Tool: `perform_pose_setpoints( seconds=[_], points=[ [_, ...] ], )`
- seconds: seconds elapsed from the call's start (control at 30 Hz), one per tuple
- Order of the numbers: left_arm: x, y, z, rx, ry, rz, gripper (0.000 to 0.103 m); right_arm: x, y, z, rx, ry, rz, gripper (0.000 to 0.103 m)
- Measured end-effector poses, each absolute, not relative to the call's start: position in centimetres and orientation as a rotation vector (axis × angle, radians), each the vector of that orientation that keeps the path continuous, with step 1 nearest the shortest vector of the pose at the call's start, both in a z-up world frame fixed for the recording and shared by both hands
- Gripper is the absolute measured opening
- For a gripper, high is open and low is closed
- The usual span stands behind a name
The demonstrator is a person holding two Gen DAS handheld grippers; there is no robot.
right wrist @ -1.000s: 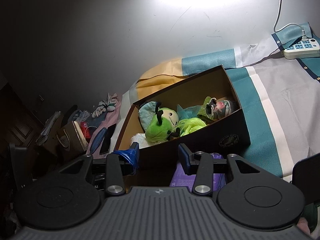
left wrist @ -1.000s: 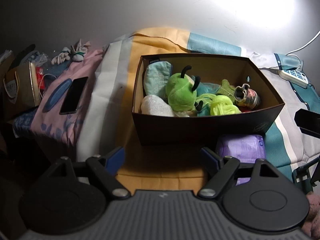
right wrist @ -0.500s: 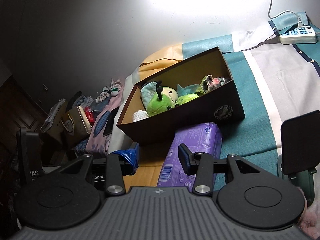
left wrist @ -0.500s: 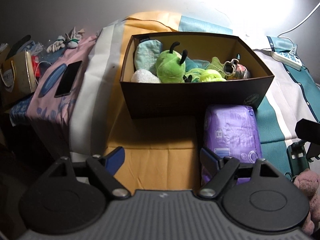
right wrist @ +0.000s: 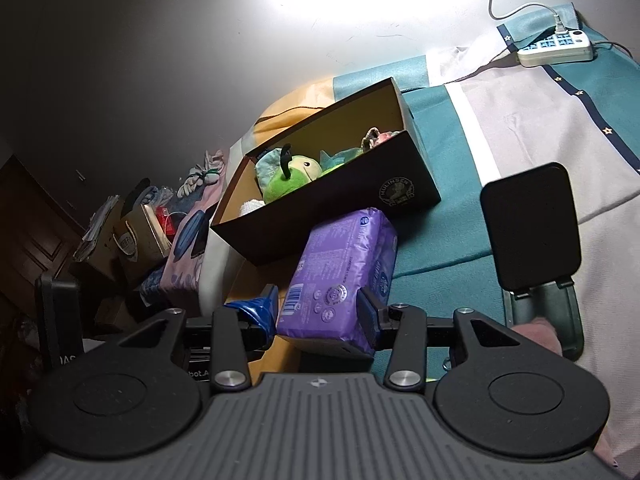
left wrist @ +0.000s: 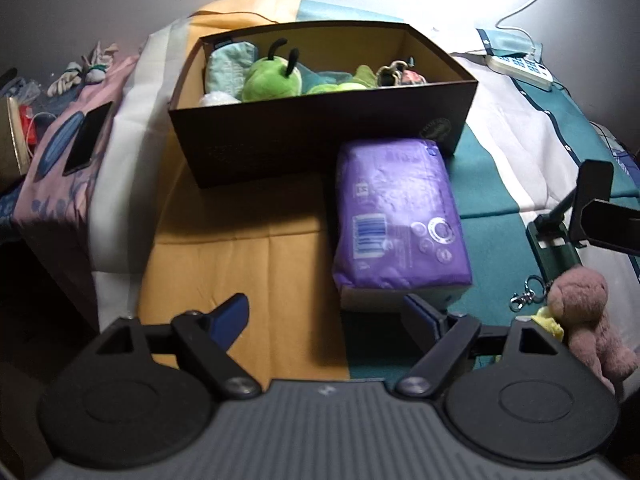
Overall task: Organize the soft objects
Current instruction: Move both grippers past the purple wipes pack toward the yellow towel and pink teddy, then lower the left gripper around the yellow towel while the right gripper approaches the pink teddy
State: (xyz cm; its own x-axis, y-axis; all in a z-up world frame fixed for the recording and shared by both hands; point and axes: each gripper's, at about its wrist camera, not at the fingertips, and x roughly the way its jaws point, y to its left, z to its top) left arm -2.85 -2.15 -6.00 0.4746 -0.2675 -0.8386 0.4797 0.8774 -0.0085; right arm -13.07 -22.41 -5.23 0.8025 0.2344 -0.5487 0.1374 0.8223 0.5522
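A dark brown box (left wrist: 320, 128) stands on the bed, holding a green plush (left wrist: 272, 80) and several other soft items. In front of it lies a purple soft pack (left wrist: 400, 212). A pink teddy bear (left wrist: 588, 320) with a key clip lies at the right edge. My left gripper (left wrist: 326, 314) is open over the orange sheet, just short of the pack's near end, holding nothing. In the right wrist view the box (right wrist: 340, 208) and plush (right wrist: 292, 178) sit further back. My right gripper (right wrist: 318, 306) is open, the purple pack (right wrist: 344, 264) showing through its gap, untouched.
A black phone stand (right wrist: 528, 224) on a green base stands right of the pack. A white power strip (right wrist: 554, 50) lies far right at the wall. A phone (left wrist: 88, 136) rests on pink cloth at left. A gold bag (right wrist: 136, 240) and clutter sit beyond the bed's left edge.
Both grippers have drawn back from the box and sunk. The purple pack now shows in full, and the pink bear has come into the left view. Jaw gaps are unchanged.
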Motion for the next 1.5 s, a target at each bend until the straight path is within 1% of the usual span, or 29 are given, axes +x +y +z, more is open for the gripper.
perform_pose_setpoints(
  seconds=[0.37,0.63,1.03,1.27,1.5],
  points=[
    [-6.5,-4.5,-6.9,0.272,0.969,-0.714,0.086,-18.7,-26.5,-6.8,0.666,0.682,-0.117,0.027],
    [-9.2,-8.1,-7.2,0.314,0.937,-0.934,0.089,-21.1,-28.5,-9.1,0.673,0.727,-0.239,0.027],
    [-9.4,-11.4,-8.7,0.322,1.001,-1.032,0.091,-21.4,-30.2,-10.4,0.693,0.745,-0.268,0.027],
    [-8.5,-12.5,-10.9,0.372,1.078,-0.955,0.091,-21.0,-30.7,-10.9,0.697,0.767,-0.262,0.027],
    [-8.0,-12.8,-11.7,0.397,1.100,-0.883,0.091,-20.9,-31.1,-11.9,0.724,0.794,-0.250,0.027]
  ],
)
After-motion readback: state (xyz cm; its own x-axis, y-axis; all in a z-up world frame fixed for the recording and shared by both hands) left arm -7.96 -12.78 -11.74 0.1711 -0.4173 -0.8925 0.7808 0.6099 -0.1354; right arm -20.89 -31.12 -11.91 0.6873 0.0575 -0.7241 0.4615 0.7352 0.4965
